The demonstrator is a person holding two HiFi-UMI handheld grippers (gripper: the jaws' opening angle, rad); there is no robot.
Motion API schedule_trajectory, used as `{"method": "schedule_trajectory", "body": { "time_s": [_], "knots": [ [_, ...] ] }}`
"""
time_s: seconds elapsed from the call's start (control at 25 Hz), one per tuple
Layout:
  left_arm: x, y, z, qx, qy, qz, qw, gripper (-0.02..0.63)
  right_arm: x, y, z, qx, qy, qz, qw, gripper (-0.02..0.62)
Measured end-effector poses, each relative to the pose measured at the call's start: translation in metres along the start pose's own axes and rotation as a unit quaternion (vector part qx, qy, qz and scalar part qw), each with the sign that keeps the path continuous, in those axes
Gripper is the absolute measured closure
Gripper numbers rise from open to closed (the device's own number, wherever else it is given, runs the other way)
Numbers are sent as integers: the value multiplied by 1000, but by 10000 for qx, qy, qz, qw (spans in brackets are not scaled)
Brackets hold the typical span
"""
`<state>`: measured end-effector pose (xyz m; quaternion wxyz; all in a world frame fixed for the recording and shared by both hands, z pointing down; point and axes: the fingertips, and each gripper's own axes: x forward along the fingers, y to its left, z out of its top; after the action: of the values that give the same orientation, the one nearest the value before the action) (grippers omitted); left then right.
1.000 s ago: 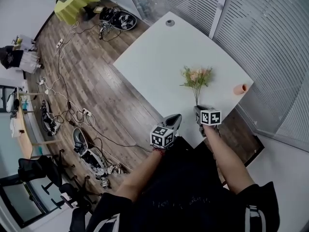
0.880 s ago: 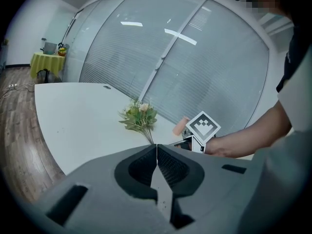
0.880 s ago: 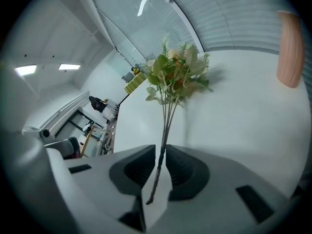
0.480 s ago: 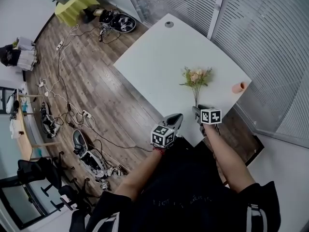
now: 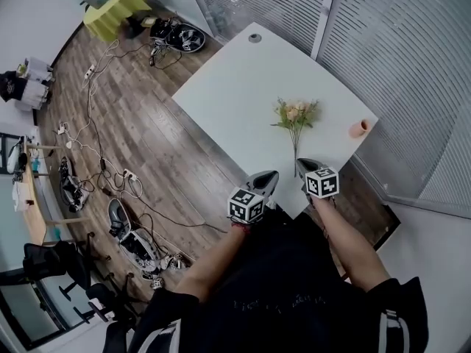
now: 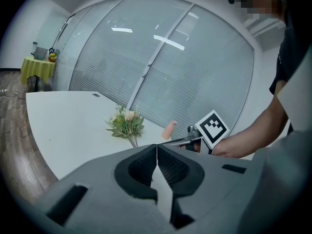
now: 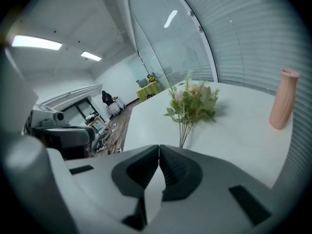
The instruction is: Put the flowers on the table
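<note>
Desk of plain white fills the corner beside glass walls hung with blinds. The wooden floor to its left carries loose cables, and a yellow-draped table stands in the far corner. We see the flowers lying flat on the desk with their stems toward us. A pink vase stands upright, well apart from them, near the right edge. Our left tongs are clenched on nothing. Our right tongs have just been closing and now sit clenched and empty, the stem ends just in front of them. A second ago the stems reached into the right tongs; now the bouquet lies free of them.
</note>
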<state>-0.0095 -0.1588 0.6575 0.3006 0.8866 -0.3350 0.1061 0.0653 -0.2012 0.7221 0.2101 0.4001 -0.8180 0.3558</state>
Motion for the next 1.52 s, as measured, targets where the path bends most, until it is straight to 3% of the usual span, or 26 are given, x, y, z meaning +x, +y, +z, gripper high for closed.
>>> {"method": "schedule_trajectory", "body": {
  "time_s": [0.16,0.36,0.68,1.28,1.52],
  "knots": [
    [-1,-12,9,217,-159,-109,9996,588,-13,17,11,-527,-280,83,9982,565],
    [-5,-27,23,456,-237,-110,9986,588,-35,36,25,-834,-565,188,9947,565],
    [-19,-42,49,1141,-630,2,9915,588,-76,65,51,-1109,-1188,372,9860,565],
    [-36,-76,71,1693,-939,-72,9811,588,-115,98,57,-1620,-1568,563,9726,565],
    [-40,-85,79,1874,-1081,-123,9763,586,-130,114,68,-2142,-1982,591,9546,564]
  ]
}}
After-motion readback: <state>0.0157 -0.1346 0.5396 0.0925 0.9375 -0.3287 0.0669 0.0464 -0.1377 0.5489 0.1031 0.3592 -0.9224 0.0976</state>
